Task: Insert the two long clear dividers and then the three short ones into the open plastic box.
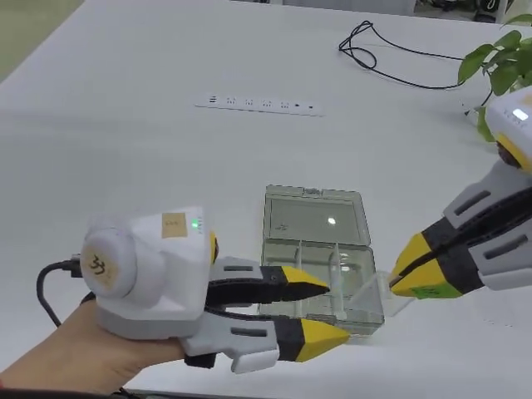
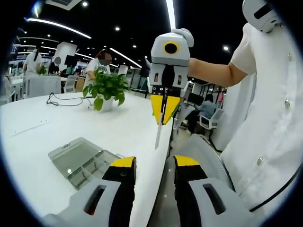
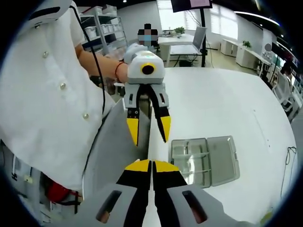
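Observation:
The open clear plastic box (image 1: 359, 309) lies near the table's front edge, its lid (image 1: 314, 214) folded back on the far side. Clear upright dividers (image 1: 336, 259) stand in its base. My right gripper (image 1: 401, 281) is shut on a clear divider (image 1: 378, 289) just right of the box's front right corner. In the left gripper view that divider (image 2: 157, 135) hangs edge-on below the right gripper (image 2: 162, 113). My left gripper (image 1: 320, 309) stands open at the box's front left, nothing between its jaws. The box (image 3: 203, 161) and the open left gripper (image 3: 147, 125) also show in the right gripper view.
A white power strip (image 1: 259, 104) lies across the middle of the table, and a black cable (image 1: 374, 51) loops at the back. A potted plant (image 1: 501, 66) stands at the back right. The table's front edge runs just below the grippers.

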